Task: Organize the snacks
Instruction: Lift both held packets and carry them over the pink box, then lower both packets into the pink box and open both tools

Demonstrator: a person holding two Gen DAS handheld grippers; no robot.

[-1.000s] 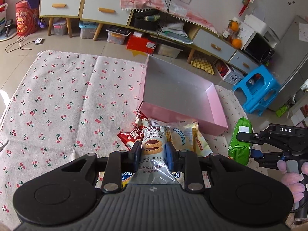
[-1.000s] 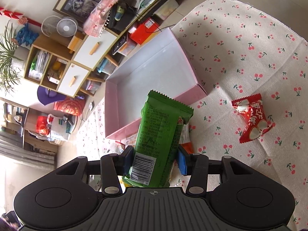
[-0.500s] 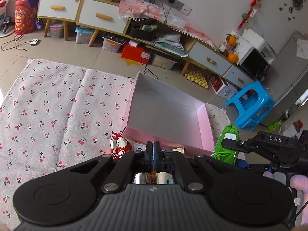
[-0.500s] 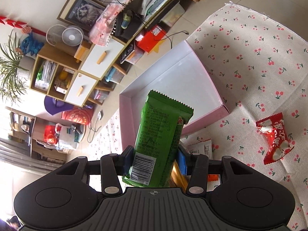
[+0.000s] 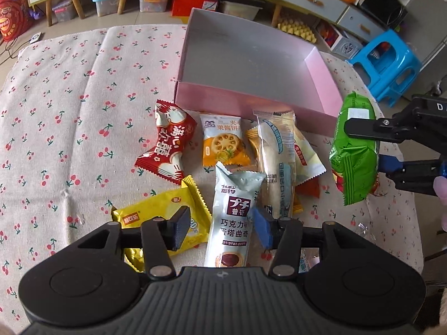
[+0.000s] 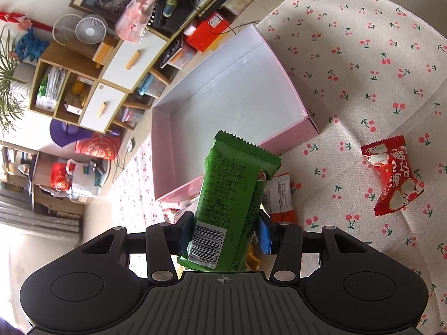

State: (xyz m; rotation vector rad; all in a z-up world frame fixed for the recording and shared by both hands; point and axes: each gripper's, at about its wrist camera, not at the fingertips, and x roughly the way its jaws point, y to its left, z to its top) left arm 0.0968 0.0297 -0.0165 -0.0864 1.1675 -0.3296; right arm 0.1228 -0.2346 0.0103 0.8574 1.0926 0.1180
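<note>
Two grippers work over a cherry-print cloth [image 5: 69, 89] where a pink box [image 5: 251, 55] sits with nothing in it. The left gripper [image 5: 220, 227] has its jaws parted, and they have just been opening; a silver cookie pack [image 5: 233, 217] lies between them on the cloth, and the pads seem clear of it, though the blue pad at 3 o'clock sits very close to its edge. A yellow pack [image 5: 162, 215] lies at 9 o'clock of the silver one, partly under the black pad. A red pack [image 5: 167, 142] lies at 11 o'clock, an orange pack [image 5: 223, 145] at 12, and a clear long pack [image 5: 276, 162] at 1 o'clock, all just before the box's near wall. The right gripper [image 6: 226, 237] is clamped on a green pack [image 6: 234, 195], which stands up between its pads with its far end over the box's near wall in the right wrist view. In the left wrist view that green pack [image 5: 353, 150] hangs at 3 o'clock of the snack pile, to the right of the box. A second red pack [image 6: 394, 176] lies alone on the cloth at 3 o'clock of the green one.
</note>
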